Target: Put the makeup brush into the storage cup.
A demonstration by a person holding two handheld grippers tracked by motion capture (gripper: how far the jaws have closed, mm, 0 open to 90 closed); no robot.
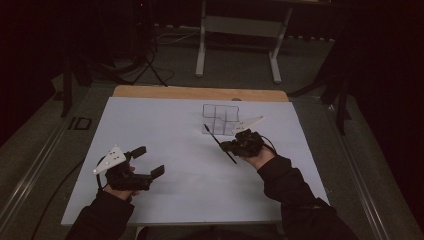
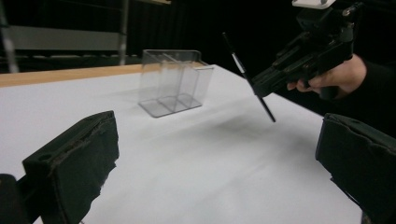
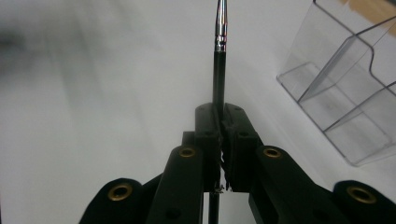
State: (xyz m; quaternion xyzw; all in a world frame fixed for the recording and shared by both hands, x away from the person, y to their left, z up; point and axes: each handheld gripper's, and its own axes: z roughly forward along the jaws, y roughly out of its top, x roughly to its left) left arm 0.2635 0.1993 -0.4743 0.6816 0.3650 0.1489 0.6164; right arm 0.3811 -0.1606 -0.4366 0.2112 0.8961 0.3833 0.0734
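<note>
1. Pen (image 1: pixel 220 144) sits clamped in the right tongs (image 1: pixel 235 146) at centre right of the high view, lifted off the counter (image 1: pixel 165 150).
2. Its long axis slants toward upper left; the clear organizer (image 1: pixel 220 119) lies just beyond, nearest these tongs.
3. Left tongs (image 1: pixel 150 161), lower left, gape empty, well apart from both.

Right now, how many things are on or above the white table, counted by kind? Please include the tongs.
Clear acrylic organizer: 1
Thin black brush with a metal ferrule: 1, held in the right tongs
Tongs: 2, with the left tongs open
Total: 4
</note>
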